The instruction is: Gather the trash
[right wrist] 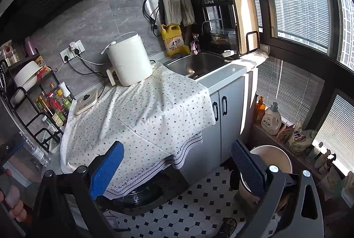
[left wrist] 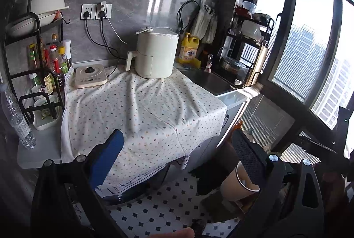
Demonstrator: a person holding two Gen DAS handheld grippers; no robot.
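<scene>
- Right now the left gripper [left wrist: 177, 165] stands wide open with nothing between its blue pads; the right gripper [right wrist: 177, 169] is spread just as wide and equally bare.
- Both hang low before the counter, over the tiled floor [left wrist: 168, 211].
- Just past the left gripper's right finger stands the trash bin [left wrist: 239, 185], a tan, open-topped bin on the floor beside the cabinet [right wrist: 230, 118]; the right wrist view shows its pale rim [right wrist: 285, 158], but I cannot tell what is inside.
- No loose trash is plain to see on the dotted cloth [left wrist: 141, 109], which carries only an air fryer [left wrist: 154, 54] and a small hob [left wrist: 90, 75].
- Likeliest candidate, I judge, is the clear plastic bottle [left wrist: 17, 118] at the counter's left edge: light, thin-walled, slippery and easily crushed, so best pinched gently across its middle.
- Beside it a white tray [left wrist: 45, 114] holds something greenish, too small to name.
</scene>
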